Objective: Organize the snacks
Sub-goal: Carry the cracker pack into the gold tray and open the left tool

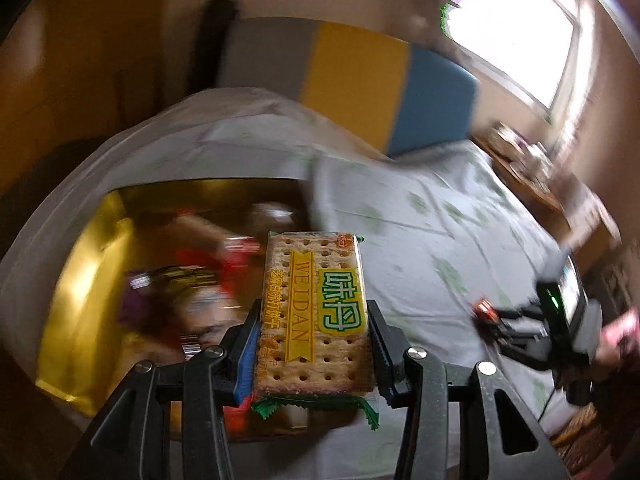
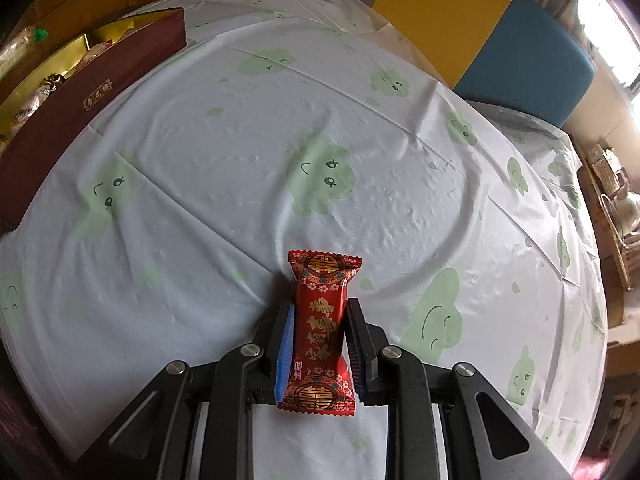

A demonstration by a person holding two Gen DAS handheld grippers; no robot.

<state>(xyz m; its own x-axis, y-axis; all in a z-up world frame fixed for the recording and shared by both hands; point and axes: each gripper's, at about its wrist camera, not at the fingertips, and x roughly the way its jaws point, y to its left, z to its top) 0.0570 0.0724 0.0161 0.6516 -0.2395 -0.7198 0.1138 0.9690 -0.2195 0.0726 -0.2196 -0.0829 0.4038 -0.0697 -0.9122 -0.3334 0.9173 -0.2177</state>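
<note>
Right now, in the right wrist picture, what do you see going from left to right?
Brown box → red candy held in the right gripper → blue cushion → window.

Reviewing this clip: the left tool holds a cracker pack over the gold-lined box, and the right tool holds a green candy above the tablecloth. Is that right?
Not quite: the candy is red, not green. The right wrist view shows the right tool shut on a red candy with gold lettering above the tablecloth. The rest holds: in the left wrist view the left tool grips the cracker pack over the gold-lined box.
</note>
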